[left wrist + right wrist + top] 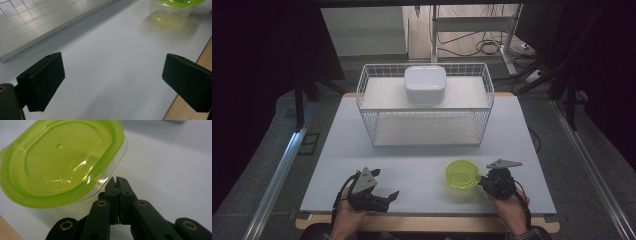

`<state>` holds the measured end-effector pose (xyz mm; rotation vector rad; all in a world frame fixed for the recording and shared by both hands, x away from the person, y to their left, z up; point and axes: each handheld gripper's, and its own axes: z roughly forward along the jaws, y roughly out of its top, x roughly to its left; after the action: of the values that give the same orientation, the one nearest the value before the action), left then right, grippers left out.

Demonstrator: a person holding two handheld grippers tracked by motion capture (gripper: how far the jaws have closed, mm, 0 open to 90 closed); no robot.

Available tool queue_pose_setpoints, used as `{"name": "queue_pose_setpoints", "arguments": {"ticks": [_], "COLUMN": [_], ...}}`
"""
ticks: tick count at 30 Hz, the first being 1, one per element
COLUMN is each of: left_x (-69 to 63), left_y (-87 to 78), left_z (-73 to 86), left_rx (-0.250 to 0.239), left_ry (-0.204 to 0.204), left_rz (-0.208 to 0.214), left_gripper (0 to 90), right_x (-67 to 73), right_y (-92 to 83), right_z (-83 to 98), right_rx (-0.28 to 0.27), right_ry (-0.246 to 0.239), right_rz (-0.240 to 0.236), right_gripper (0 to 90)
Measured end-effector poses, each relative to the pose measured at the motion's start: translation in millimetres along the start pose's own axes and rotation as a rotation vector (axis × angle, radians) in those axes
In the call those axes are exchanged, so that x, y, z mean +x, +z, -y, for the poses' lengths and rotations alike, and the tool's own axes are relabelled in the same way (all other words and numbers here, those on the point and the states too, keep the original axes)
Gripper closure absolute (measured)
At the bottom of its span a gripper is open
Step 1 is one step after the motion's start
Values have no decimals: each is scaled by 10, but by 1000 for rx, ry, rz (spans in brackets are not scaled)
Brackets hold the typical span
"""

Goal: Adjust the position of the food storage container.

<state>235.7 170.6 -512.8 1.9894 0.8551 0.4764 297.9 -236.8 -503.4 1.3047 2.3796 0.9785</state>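
R gripper [484, 181] jaws pinched on the green-lidded tub [462, 173] rim lower right, L gripper [391, 196] wide, empty; tub looks not yet in the wire basket [424, 112] w/ white box [425, 83].

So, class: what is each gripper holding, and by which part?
The right gripper pinches the green-lidded container by its rim edge, fingers shut on it. The left gripper holds nothing, fingers open.

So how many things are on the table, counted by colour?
Green-lidded clear container: 1
White wire rack: 1
White box on top of the rack: 1
Black tools, left tool and right tool: 2
Total: 5
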Motion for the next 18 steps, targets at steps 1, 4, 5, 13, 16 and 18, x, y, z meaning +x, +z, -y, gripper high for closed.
{"name": "queue_pose_setpoints", "arguments": {"ticks": [1, 4, 5, 13, 16, 18], "left_x": [0, -2, -3, -6, -4, -3], "left_y": [0, 3, 3, 15, 18, 19], "left_z": [0, 1, 1, 3, 4, 5], "left_rx": [0, 2, 2, 8, 10, 11], "left_ry": [0, 2, 2, 3, 2, 1], "left_rz": [0, 1, 1, 4, 4, 5], "left_gripper": [39, 39, 39, 38, 39, 38], "right_x": [0, 110, 135, 298, 315, 322], "right_y": [0, 115, 145, 343, 408, 443], "right_z": [0, -58, -74, -215, -260, -292], "right_rx": [0, 5, 8, -1, -4, -4], "right_ry": [0, -21, -26, -70, -66, -61], "right_rz": [0, -38, -47, -112, -132, -143], "right_gripper": [879, 877, 876, 875, 875, 876]}}
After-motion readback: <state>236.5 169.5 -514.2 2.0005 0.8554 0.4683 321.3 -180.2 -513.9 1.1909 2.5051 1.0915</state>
